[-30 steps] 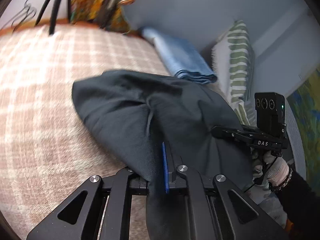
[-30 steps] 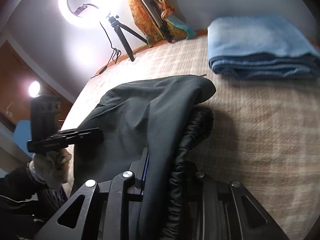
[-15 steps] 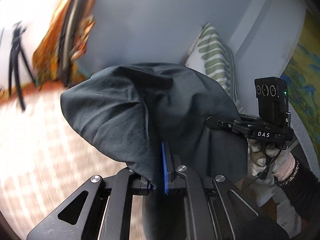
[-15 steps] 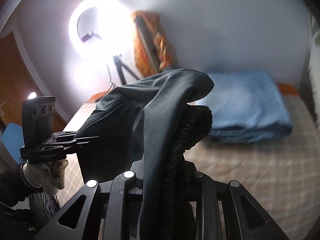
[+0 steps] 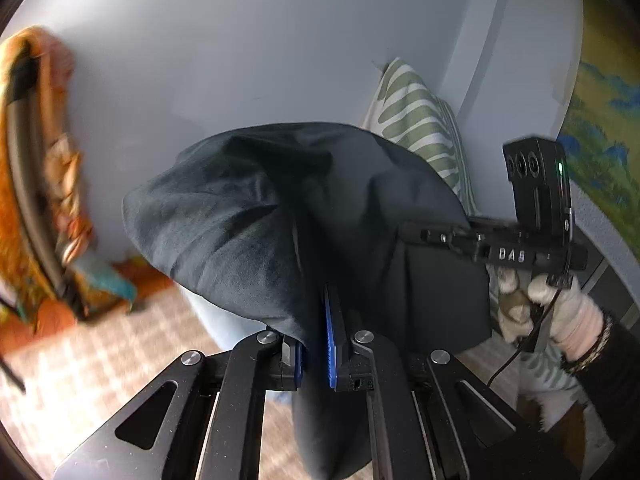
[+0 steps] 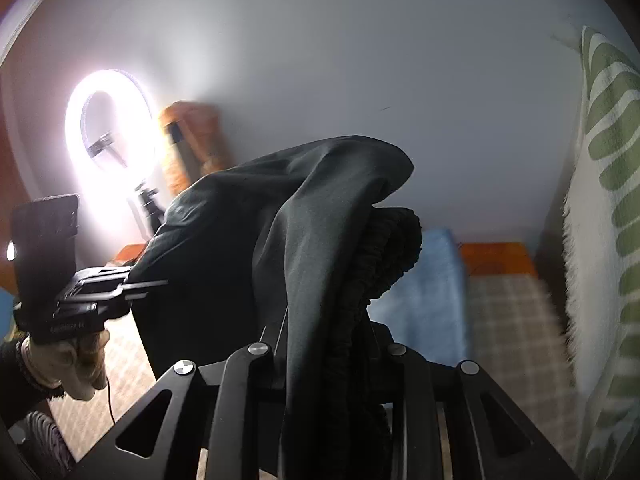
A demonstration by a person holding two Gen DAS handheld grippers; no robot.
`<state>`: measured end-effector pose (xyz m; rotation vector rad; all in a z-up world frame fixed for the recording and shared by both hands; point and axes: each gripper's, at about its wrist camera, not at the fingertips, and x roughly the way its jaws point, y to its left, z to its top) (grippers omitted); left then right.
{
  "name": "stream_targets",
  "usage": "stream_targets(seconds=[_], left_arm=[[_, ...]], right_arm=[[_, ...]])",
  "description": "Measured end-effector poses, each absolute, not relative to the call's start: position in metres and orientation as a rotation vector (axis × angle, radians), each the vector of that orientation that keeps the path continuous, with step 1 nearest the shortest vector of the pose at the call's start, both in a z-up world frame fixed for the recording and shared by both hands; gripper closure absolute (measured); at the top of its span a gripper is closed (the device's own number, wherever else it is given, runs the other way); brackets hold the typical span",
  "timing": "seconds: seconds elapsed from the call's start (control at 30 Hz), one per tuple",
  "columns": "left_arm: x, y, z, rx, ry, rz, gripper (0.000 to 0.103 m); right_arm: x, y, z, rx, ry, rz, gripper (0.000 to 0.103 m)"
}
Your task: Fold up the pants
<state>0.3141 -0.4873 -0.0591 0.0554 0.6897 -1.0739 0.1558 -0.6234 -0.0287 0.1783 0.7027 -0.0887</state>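
Nearest the left wrist camera, the left gripper [image 5: 320,344] has its jaws pinched on a fold of the dark pants [image 5: 280,220], the blue pads pressed into the cloth. The fabric balloons up and forward from the fingers and hangs clear of the checked bedspread [image 5: 100,360] below. In the right wrist view, the right gripper [image 6: 328,360] clamps the pants [image 6: 288,232] at the gathered elastic waistband [image 6: 384,248], which bunches up between its jaws. The pants stretch between the two tools in the air: each camera sees the other gripper off to the side, gripping the far edge of the cloth, held by a hand in a light glove [image 5: 560,312]. Beyond the pants a folded blue textile [image 6: 424,292] lies on the bedspread. A green-and-white striped pillow [image 5: 420,120] leans against the pale wall. Farther back stand a lit ring light [image 6: 108,128] on a tripod and a blurred orange patterned cloth [image 5: 36,184].
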Motion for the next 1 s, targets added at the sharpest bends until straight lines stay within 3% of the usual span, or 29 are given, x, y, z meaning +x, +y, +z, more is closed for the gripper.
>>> stream_targets(seconds=[0.5,0.57,0.63,0.67,0.7,0.73,0.77,1.0], left_arm=[[0.396,-0.537,-0.105,0.066,0.767,-0.934,0.096],[0.407,-0.536,-0.115,0.035,0.812,-0.890,0.096],[0.415,-0.534,-0.126,0.006,0.853,-0.860,0.095],[0.416,-0.533,-0.129,0.015,0.858,-0.846,0.094],[0.415,-0.533,-0.131,0.024,0.861,-0.837,0.085],[0.414,-0.535,-0.132,0.027,0.870,-0.834,0.068],[0.414,-0.535,-0.133,0.025,0.875,-0.834,0.063],[0.415,-0.524,-0.123,0.035,0.867,-0.819,0.058]], right_arm=[[0.229,-0.690,-0.094,0.176,0.771,-0.147,0.081],[0.235,-0.700,-0.110,0.155,0.835,-0.182,0.076],[0.241,-0.710,-0.124,0.115,0.879,-0.267,0.059],[0.240,-0.714,-0.126,0.079,0.883,-0.335,0.059],[0.238,-0.719,-0.126,0.073,0.878,-0.373,0.056],[0.234,-0.724,-0.125,0.093,0.863,-0.387,0.051],[0.228,-0.729,-0.123,0.134,0.841,-0.386,0.050],[0.205,-0.724,-0.111,0.148,0.803,-0.414,0.041]])
